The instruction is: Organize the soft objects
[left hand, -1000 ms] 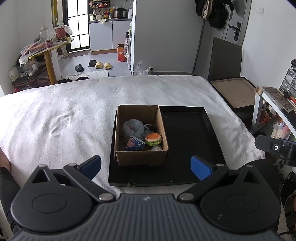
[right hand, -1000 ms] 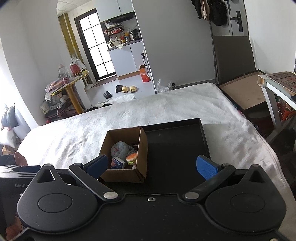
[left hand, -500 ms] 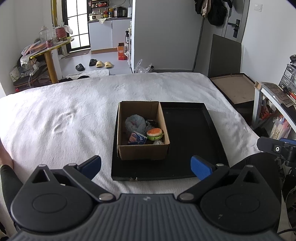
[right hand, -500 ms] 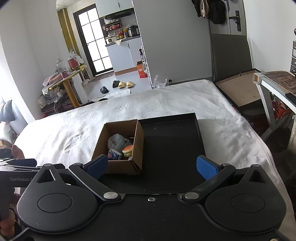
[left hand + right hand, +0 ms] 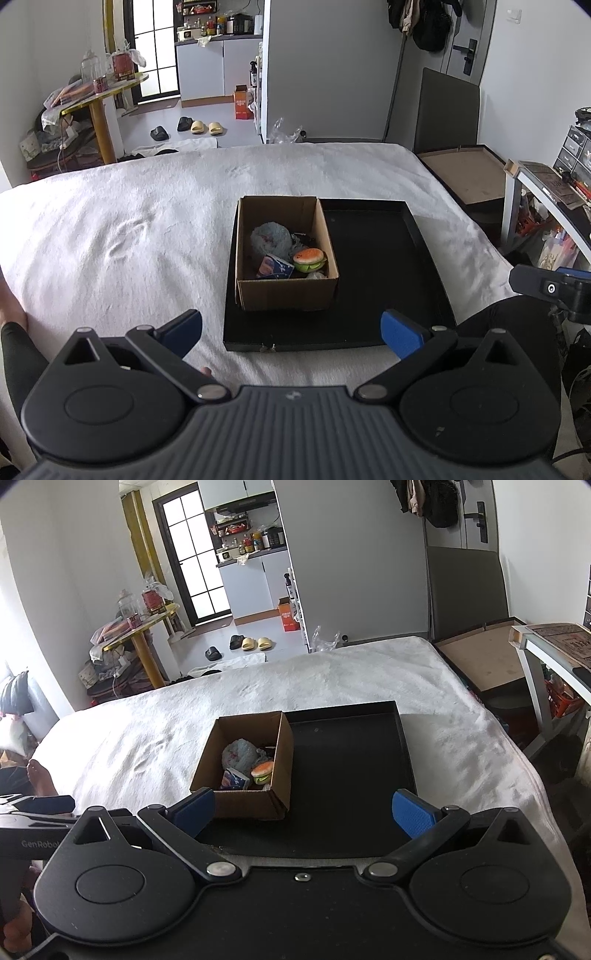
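Observation:
A brown cardboard box (image 5: 284, 291) (image 5: 243, 805) stands in the left part of a black tray (image 5: 380, 273) (image 5: 347, 760) on a white bed. Inside lie a grey-blue plush ball (image 5: 270, 240) (image 5: 239, 754), a burger toy (image 5: 310, 258) (image 5: 263, 771) and a small blue-and-white pack (image 5: 275, 267) (image 5: 233, 779). My left gripper (image 5: 291, 330) hangs open above the tray's near edge, nothing between its blue pads. My right gripper (image 5: 303, 810) is open too, held back from the box with nothing in it.
The white bedspread (image 5: 129, 229) spreads wide on the left. A flat cardboard lid (image 5: 469, 177) and a desk (image 5: 554, 206) stand off the right edge. A person's foot (image 5: 38, 779) rests on the bed's left side. The other gripper's body (image 5: 554, 288) shows at right.
Both grippers have drawn back and risen, so the box and tray look smaller and farther off. Jaws stay open; the box's contents are unmoved.

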`<state>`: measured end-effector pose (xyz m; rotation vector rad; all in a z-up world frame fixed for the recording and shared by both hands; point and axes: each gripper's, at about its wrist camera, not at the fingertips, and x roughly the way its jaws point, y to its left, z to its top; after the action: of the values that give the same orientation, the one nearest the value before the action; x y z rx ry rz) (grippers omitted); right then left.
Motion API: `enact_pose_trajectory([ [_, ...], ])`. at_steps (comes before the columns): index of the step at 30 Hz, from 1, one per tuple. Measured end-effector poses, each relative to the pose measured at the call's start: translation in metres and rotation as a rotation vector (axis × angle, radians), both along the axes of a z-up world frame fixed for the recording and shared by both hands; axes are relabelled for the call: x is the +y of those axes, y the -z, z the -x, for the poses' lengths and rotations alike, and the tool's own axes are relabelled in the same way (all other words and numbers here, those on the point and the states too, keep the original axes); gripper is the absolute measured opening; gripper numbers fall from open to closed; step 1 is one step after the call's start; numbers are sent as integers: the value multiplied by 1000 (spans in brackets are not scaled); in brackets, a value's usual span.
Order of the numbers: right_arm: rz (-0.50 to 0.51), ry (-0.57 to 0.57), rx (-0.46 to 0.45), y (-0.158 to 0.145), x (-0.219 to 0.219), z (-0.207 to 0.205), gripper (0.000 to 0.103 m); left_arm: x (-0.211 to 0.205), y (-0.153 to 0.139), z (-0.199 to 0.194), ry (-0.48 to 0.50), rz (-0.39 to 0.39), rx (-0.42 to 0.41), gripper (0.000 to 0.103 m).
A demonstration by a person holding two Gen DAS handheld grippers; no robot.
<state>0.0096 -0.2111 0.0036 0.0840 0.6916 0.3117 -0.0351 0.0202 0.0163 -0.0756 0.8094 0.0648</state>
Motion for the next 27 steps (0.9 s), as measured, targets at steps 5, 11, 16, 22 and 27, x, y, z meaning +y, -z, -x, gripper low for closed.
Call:
enact_pose_trajectory([
  [5, 9, 2, -4, 0, 1, 2, 103, 1, 3, 0, 4, 8, 5, 102],
  [11, 8, 6, 4, 3, -1, 5, 103, -2, 4, 2, 16, -2, 5, 102],
  [16, 15, 8, 11, 5, -1, 5, 103, -3, 3, 2, 15, -4, 3, 102],
  [22, 14, 7, 15, 6, -1, 5, 103, -3, 2, 2, 12, -7, 3, 102],
  [27, 15, 6, 14, 6, -1, 5, 103, -3, 3, 2, 12, -8, 2, 102],
])
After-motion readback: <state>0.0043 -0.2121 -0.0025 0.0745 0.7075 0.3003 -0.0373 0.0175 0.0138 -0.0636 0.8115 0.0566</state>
